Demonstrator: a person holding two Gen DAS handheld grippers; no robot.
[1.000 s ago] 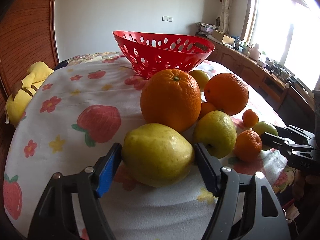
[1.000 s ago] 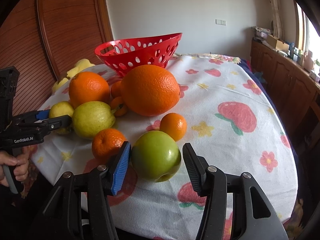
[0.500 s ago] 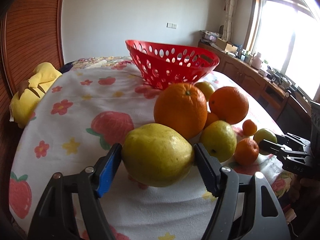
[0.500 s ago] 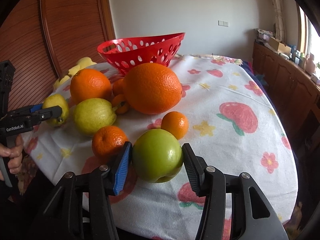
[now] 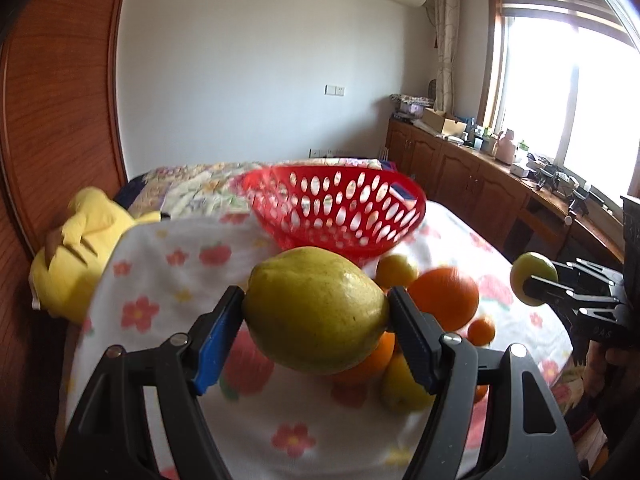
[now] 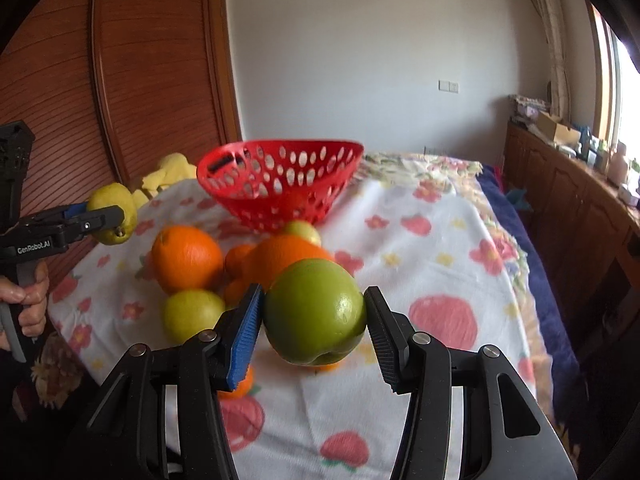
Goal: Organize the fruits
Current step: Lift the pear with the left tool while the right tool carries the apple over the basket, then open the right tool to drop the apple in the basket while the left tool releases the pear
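My left gripper (image 5: 316,316) is shut on a yellow pear (image 5: 316,310) and holds it in the air above the table. My right gripper (image 6: 314,318) is shut on a green apple (image 6: 316,312), also lifted off the cloth. A red perforated basket (image 5: 340,212) stands on the table beyond both; it looks empty in the right wrist view (image 6: 280,180). Oranges (image 6: 186,258), small tangerines (image 5: 481,330) and a yellow-green pear (image 6: 194,314) lie in a cluster on the cloth in front of the basket. Each gripper shows in the other's view with its fruit (image 5: 534,284) (image 6: 114,214).
The table has a white cloth (image 6: 420,248) printed with strawberries and flowers. A yellow plush toy (image 5: 76,248) lies at its left edge by a wooden wall. Wooden cabinets (image 5: 472,180) with clutter run along the right under a window.
Both grippers have lifted their fruit off the table and risen. The right gripper closed on the green apple. The basket now sits lower and farther in both views.
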